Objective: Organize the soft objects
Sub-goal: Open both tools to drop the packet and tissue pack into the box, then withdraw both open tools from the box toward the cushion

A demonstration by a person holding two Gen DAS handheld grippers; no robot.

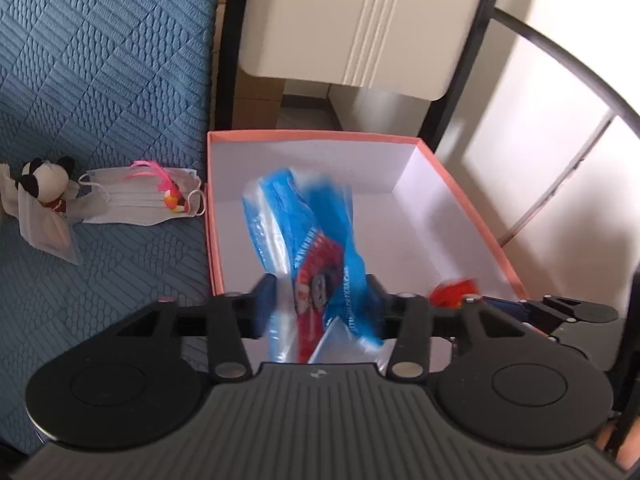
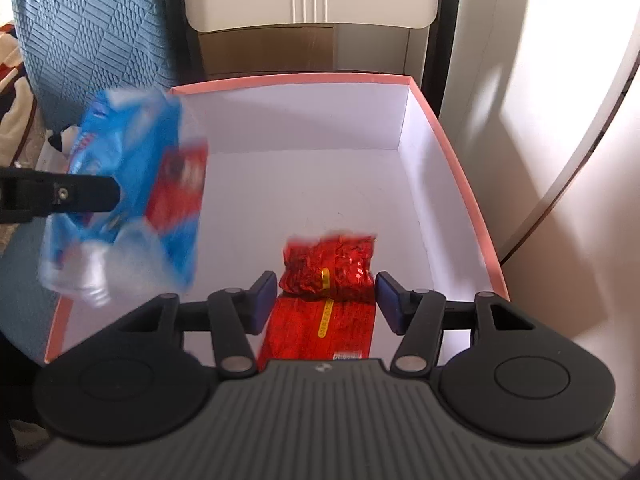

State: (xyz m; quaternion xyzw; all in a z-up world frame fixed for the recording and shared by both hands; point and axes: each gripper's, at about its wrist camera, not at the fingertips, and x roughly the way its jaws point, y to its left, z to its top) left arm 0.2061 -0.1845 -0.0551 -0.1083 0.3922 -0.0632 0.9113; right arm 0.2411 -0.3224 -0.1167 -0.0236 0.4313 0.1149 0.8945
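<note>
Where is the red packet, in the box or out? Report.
In: the red packet lies inside the pink-rimmed box, its white walls around it.

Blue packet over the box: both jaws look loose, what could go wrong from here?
1. The blue packet is blurred and sits near the left wall of the pink-rimmed box; it may drape over the rim or fall onto the blue bedspread.
2. The red foil packet lies between the right gripper jaws without clear pad contact; lifting away could drag it.
</note>
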